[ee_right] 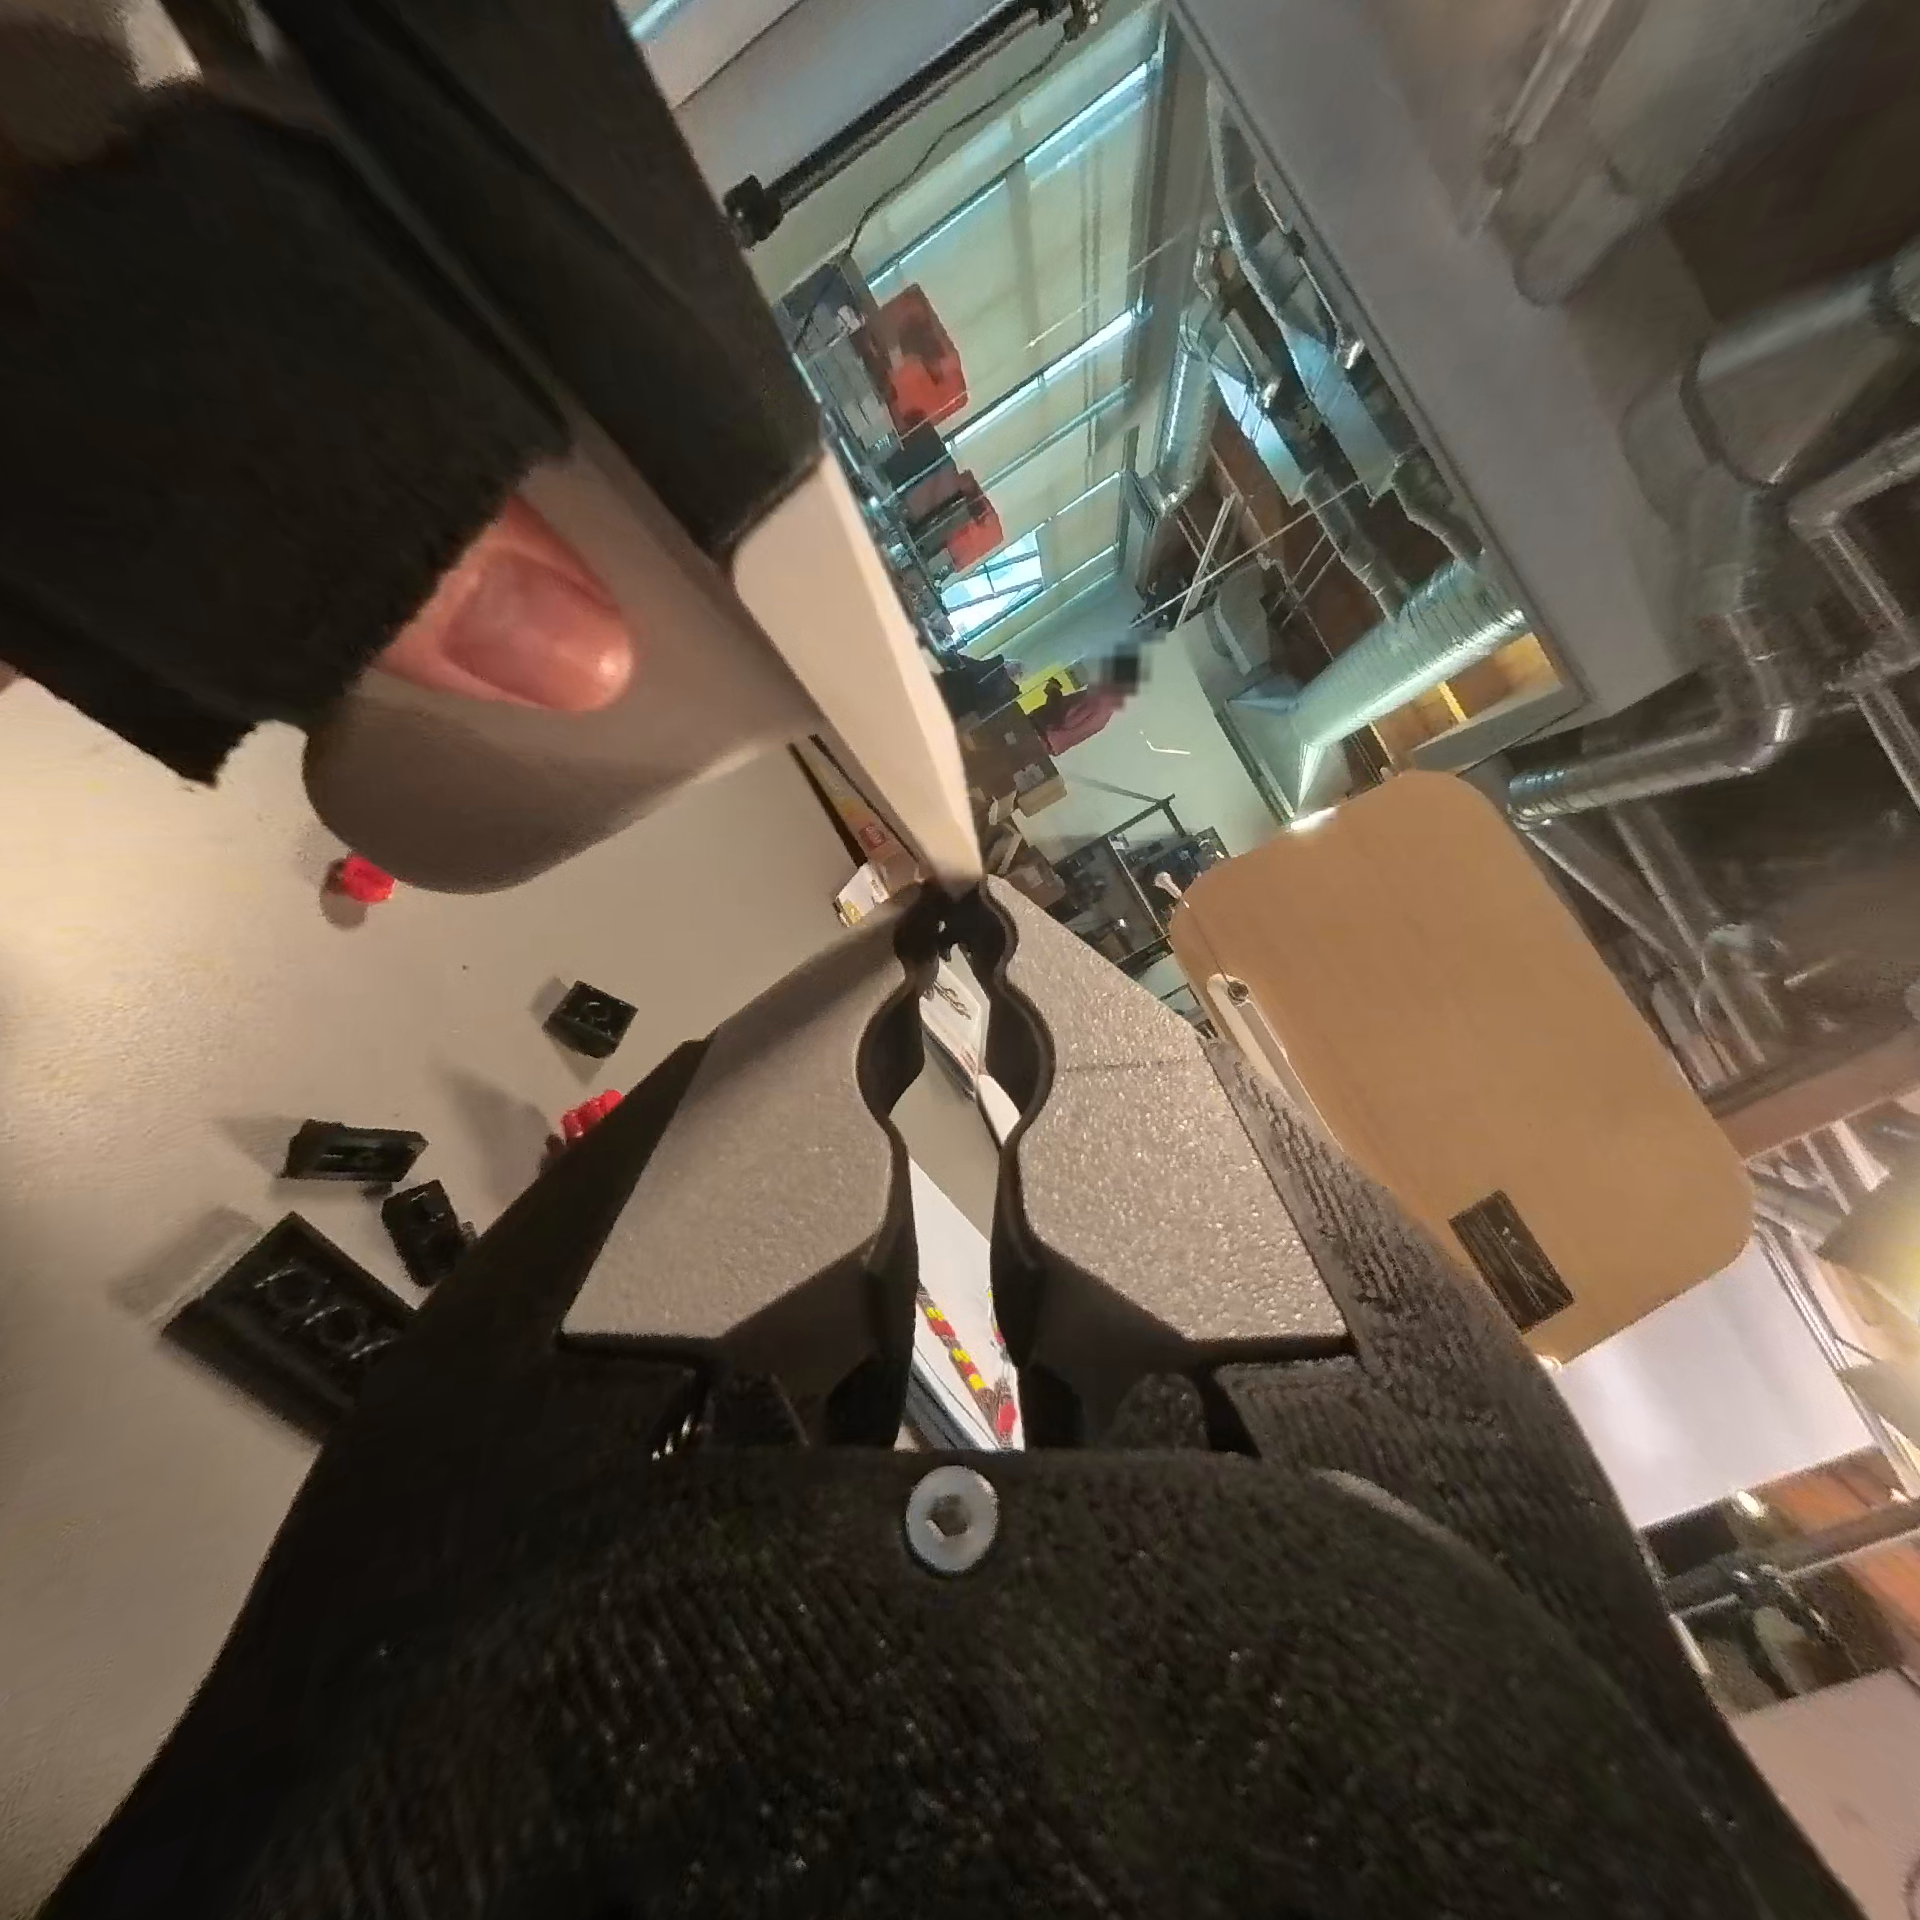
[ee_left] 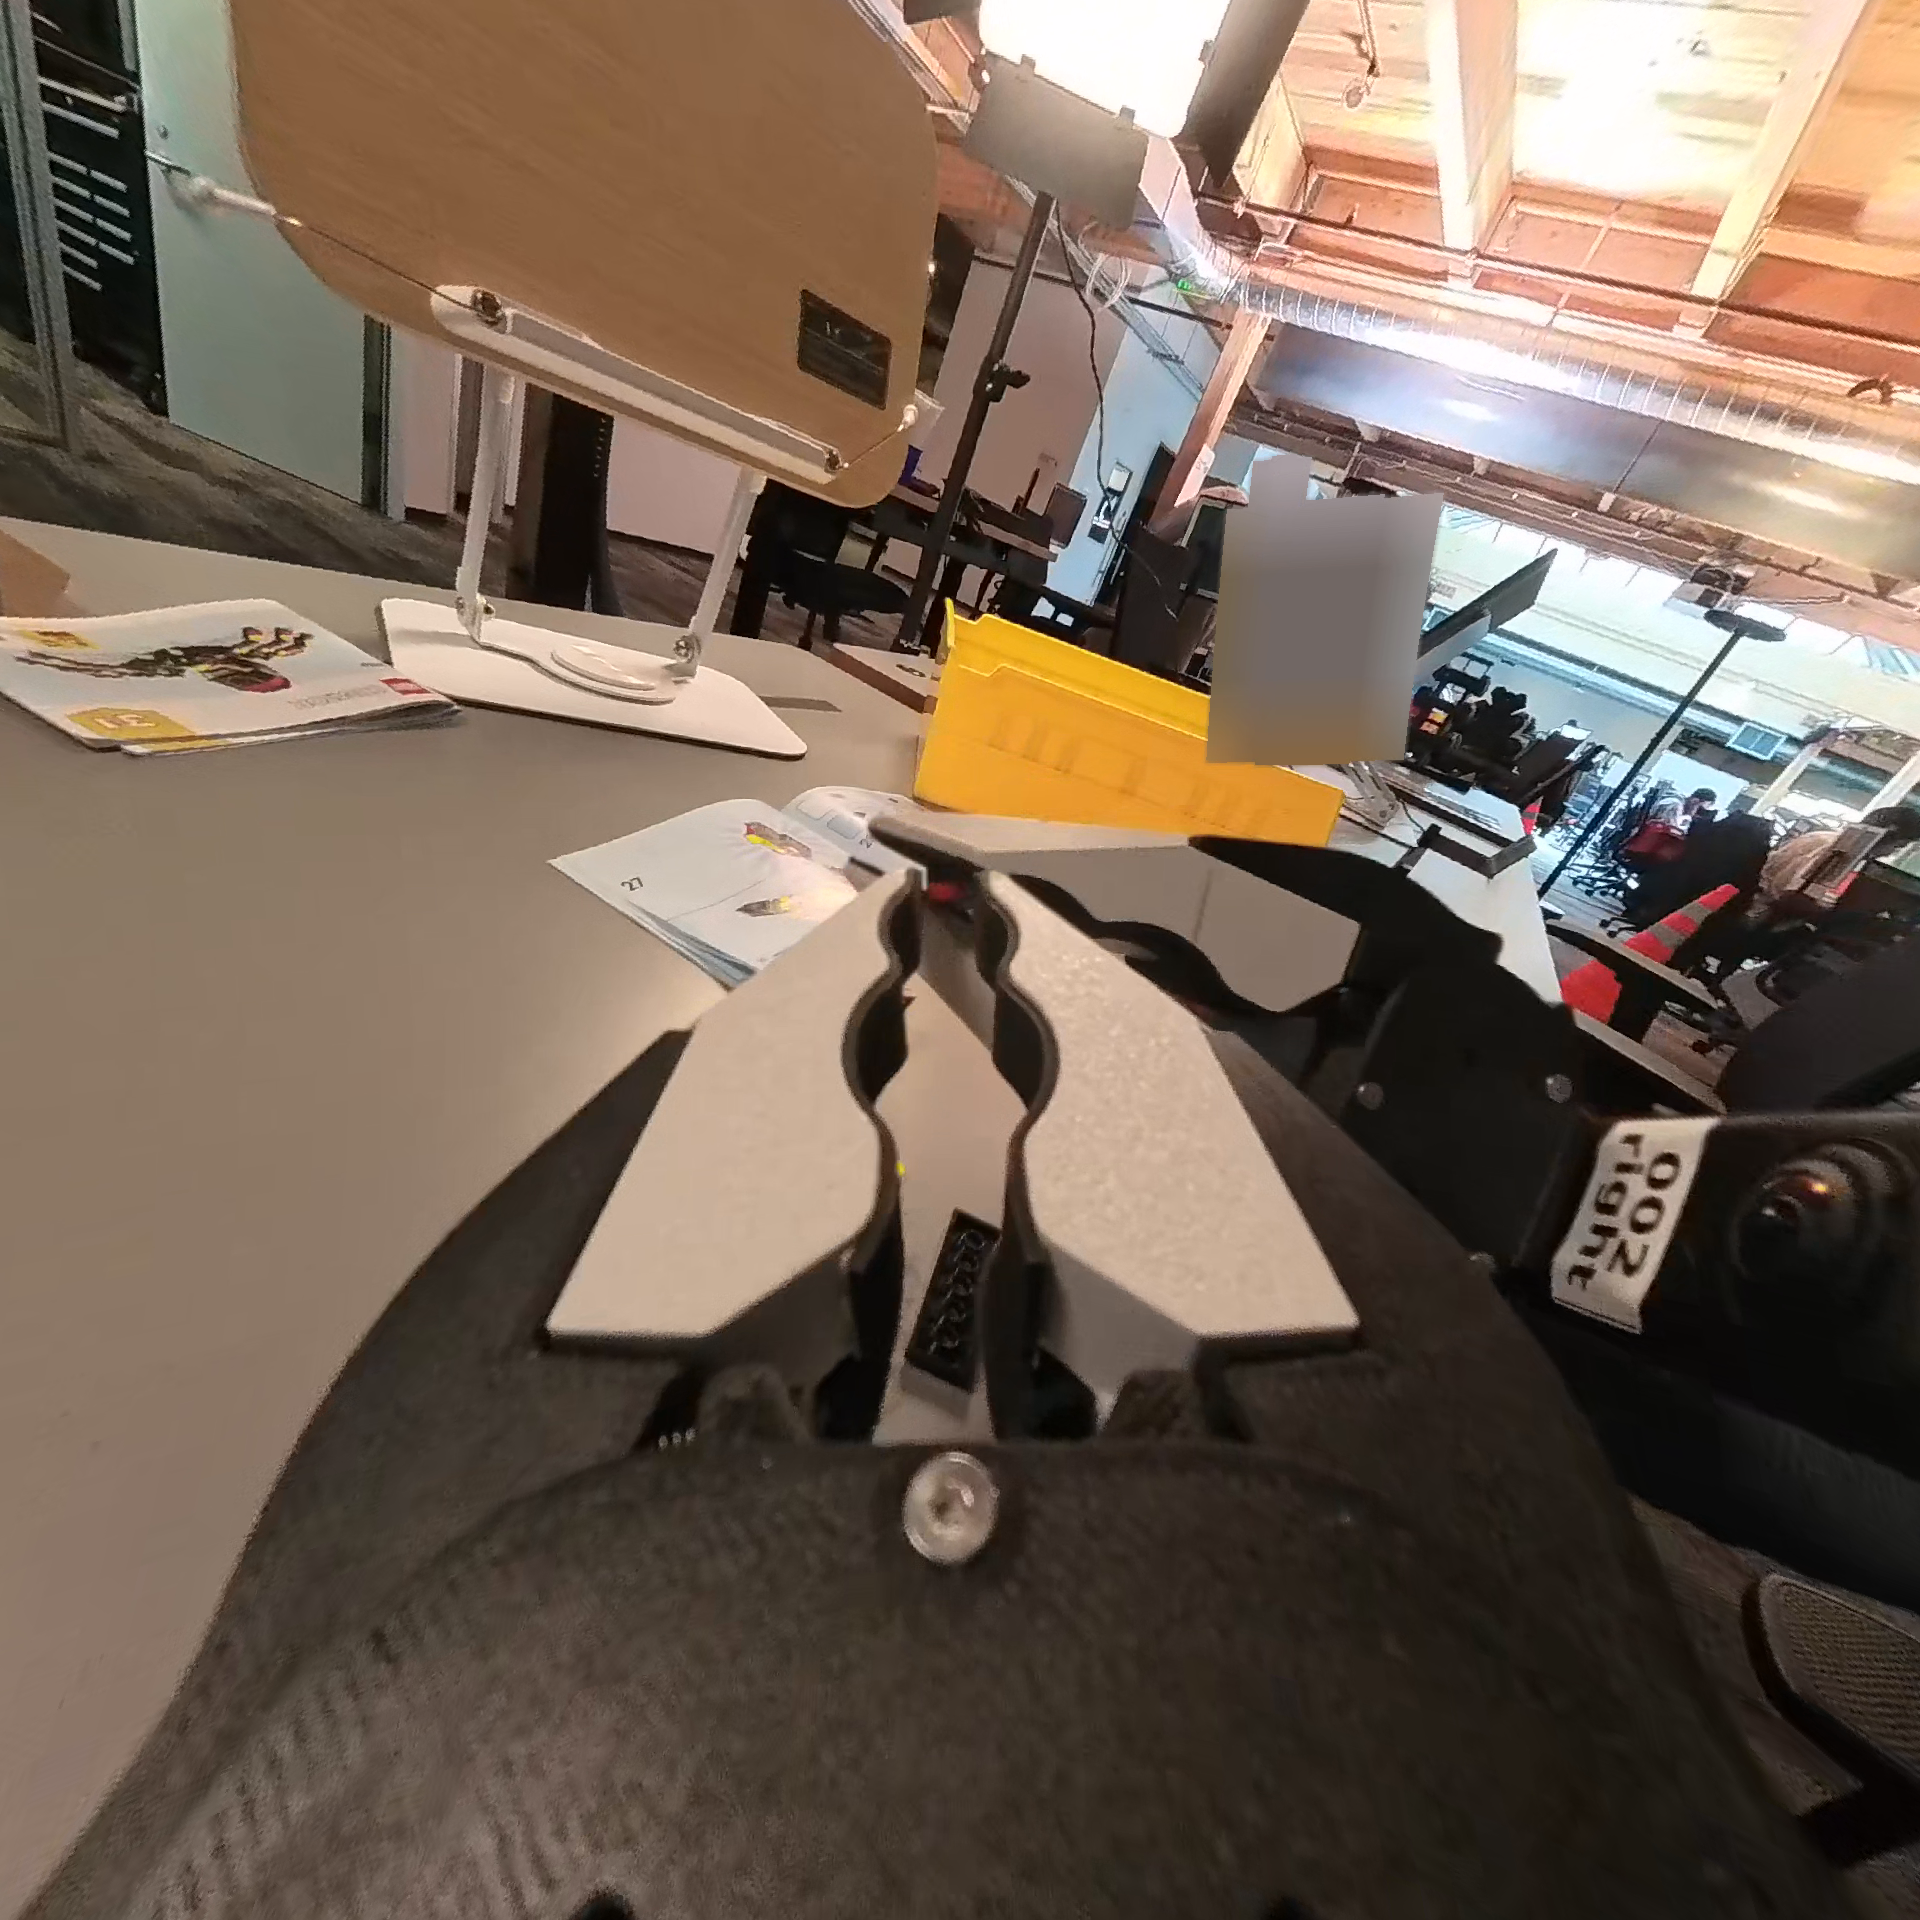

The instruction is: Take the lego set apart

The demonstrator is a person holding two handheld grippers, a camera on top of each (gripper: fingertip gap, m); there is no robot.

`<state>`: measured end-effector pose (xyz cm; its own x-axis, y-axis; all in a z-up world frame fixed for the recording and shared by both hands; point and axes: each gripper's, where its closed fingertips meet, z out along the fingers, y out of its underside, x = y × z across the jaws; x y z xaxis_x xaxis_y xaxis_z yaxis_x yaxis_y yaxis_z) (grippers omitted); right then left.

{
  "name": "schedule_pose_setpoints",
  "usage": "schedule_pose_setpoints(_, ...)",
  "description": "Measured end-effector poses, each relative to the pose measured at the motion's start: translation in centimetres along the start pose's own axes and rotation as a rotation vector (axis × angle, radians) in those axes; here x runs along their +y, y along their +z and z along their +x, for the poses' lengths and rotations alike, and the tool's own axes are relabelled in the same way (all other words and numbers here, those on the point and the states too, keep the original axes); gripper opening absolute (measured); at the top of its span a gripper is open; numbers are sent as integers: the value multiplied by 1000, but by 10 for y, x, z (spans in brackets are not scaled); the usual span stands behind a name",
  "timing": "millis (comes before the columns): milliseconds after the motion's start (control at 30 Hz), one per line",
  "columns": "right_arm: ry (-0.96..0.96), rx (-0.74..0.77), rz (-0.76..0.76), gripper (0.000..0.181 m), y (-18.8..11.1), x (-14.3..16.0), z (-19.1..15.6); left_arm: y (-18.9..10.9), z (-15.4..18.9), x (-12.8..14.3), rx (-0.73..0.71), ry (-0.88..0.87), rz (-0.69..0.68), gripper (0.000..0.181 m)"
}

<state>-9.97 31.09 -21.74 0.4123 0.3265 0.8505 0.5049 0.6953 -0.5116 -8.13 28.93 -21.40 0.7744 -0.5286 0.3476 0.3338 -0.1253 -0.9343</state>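
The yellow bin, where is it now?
In the left wrist view, the yellow bin stands on the grey table, right of the white stand base and behind the open booklet.

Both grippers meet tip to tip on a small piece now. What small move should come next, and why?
Probably pull the two apart with a slight twist. The left gripper and right gripper both look shut on a small lego piece, red and black, tips almost touching. Loose black bricks already lie on the table.
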Motion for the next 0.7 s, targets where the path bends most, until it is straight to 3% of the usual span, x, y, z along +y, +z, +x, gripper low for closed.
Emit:
schedule_pose_setpoints(333, 18, -31, -8, 3, 1, 3, -3, 1, -3, 6, -31, 26, -51, 6)
schedule_pose_setpoints(700, 250, -39, -30, 3, 7, -6, -2, -5, -5, -4, -83, 141, -4, 6)
